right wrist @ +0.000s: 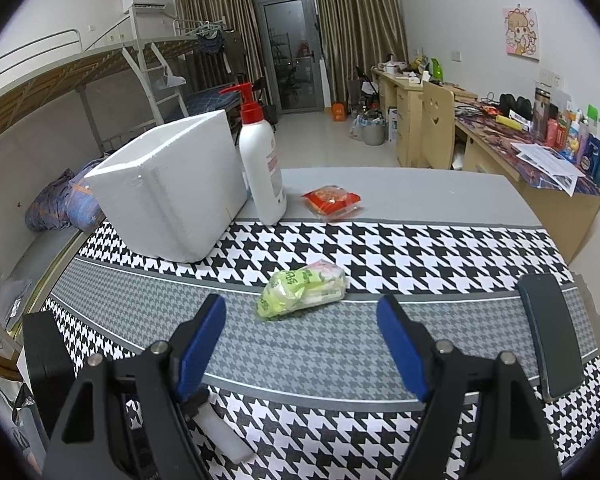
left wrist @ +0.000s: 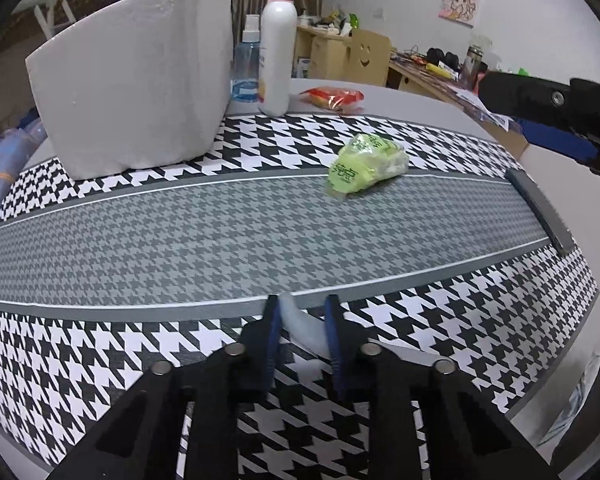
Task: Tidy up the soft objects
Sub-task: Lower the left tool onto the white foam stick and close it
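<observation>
A green-yellow soft pack [left wrist: 366, 164] [right wrist: 302, 292] lies on the houndstooth mat [left wrist: 220, 240], toward its far right. My left gripper [left wrist: 302, 308] sits at the mat's near edge, shut on a small white soft packet [left wrist: 306, 330] that fills the gap between its blue pads. The same white packet [right wrist: 224, 432] shows low on the left in the right wrist view. My right gripper [right wrist: 300, 300] hovers just short of the green pack, open wide, with nothing between its fingers. A red snack pack [left wrist: 332, 98] [right wrist: 332, 200] rests on the grey table beyond the mat.
A white foam box [left wrist: 132, 80] [right wrist: 168, 188] stands at the mat's far left, with a red-pump white bottle [left wrist: 276, 48] [right wrist: 262, 164] and a blue spray bottle [left wrist: 246, 68] beside it. A dark phone [right wrist: 552, 336] lies at the right edge. Desks and bunk beds are behind.
</observation>
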A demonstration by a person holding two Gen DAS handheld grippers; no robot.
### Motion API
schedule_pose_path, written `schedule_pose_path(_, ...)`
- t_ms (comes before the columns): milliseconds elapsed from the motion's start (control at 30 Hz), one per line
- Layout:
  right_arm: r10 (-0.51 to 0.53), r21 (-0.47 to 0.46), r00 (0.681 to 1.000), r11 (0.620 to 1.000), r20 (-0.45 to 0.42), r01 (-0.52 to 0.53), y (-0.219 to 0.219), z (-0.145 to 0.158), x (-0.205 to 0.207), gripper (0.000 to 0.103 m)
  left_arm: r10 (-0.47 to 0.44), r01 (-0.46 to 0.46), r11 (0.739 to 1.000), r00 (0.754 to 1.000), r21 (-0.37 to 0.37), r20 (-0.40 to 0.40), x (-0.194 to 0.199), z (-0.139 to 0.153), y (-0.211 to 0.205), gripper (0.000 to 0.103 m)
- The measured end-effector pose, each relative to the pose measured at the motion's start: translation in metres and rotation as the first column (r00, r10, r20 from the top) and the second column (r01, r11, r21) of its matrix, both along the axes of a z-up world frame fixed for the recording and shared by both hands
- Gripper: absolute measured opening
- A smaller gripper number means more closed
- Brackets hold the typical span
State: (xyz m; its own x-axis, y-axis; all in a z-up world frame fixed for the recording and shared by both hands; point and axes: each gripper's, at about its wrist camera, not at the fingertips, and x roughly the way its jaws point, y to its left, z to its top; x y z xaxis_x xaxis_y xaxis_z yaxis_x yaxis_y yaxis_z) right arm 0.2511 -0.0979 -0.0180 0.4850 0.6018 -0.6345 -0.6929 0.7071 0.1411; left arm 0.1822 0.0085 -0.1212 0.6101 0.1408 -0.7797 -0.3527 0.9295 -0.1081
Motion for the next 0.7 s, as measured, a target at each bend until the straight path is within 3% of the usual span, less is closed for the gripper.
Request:
schedule_pose_path(100, -0.003, 0.001, 1.000, 1.000, 0.003, 0.003, 0.000, 0.000, 0.000, 0.082, -0.032, 0.032, 0.999, 0.999, 0.011, 0.013, 0.000, 0.003, 0.005, 0.007)
schedule_pose_path(233, -0.002, 0.001, 1.000, 1.000, 0.007, 0.002, 0.003, 0.001, 0.000, 0.082, -0.061, 0.062, 0.998, 0.998, -0.010, 0.034, -0.001, 0.011, 0.015, 0.007)
schedule_pose_path(533, -0.005, -0.002, 1.000, 1.000, 0.007, 0.005, 0.008, 0.002, 0.003, 0.082, -0.043, 0.041, 0.998, 0.998, 0.044, 0.045, 0.006, 0.020, 0.031, 0.008)
schedule_pose_path(700, -0.006, -0.009, 1.000, 1.000, -0.006, 0.005, 0.011, -0.003, 0.006, 0.082, -0.030, 0.029, 0.999, 0.999, 0.043, 0.025, 0.005, 0.014, 0.030, 0.036)
